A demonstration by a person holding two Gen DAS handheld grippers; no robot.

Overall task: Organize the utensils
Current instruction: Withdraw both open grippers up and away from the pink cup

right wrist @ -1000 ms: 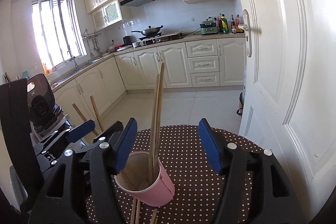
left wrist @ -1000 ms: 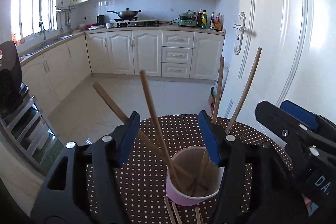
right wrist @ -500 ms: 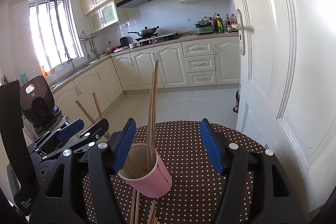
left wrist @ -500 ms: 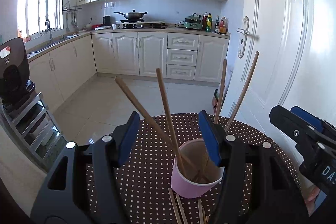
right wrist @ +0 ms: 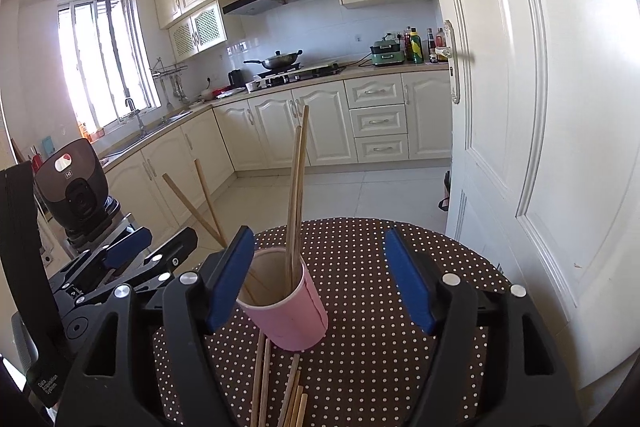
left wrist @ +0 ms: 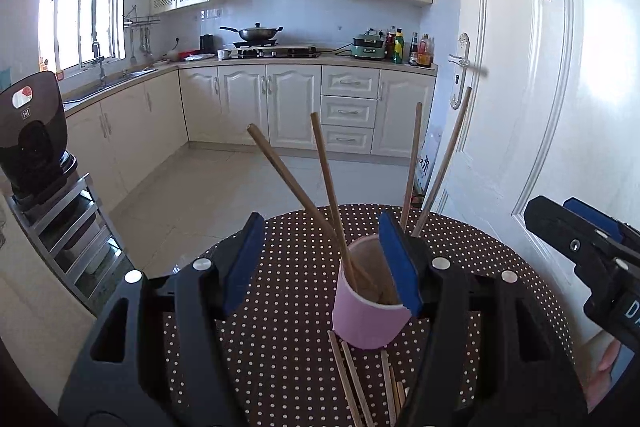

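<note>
Standing upright on the round, brown, white-dotted tablecloth [left wrist: 288,339]: a smooth pink paper cup [left wrist: 368,323], holding four slim wooden chopsticks [left wrist: 328,187] fanning outward. Lying flat on the cloth just in front of the cup: more loose chopsticks [right wrist: 262,379]. Hovering apart and gripping nothing, left gripper [left wrist: 320,263] with blue rubbery pads; opening wider, right gripper [right wrist: 320,279], cup near its left pad, unpressed.
</note>
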